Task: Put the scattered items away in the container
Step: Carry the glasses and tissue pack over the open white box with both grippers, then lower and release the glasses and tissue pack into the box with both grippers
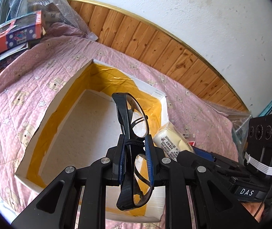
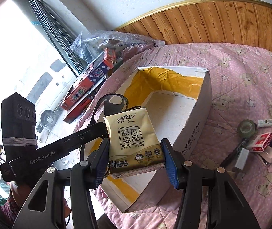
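1. Your left gripper (image 1: 135,143) is clamped on black glasses (image 1: 134,148) at the bridge; their long axis runs upright, one lens above the fingers, one below, over the box's near-right corner.
2. Your right gripper (image 2: 135,156) is clamped on a gold tissue pack (image 2: 135,139), print upright, long axis pointing away from you, above the near rim of the box.
3. The white box (image 2: 202,114) with yellow lining sits open on the pink quilt (image 2: 240,72).
4. Only the right view shows the leftovers near the quilt's right edge: tape roll (image 2: 246,127), red-white small box (image 2: 260,142), white vial (image 2: 269,123).
5. Only the left view shows the whole glasses frame; the right view catches one lens behind the pack.
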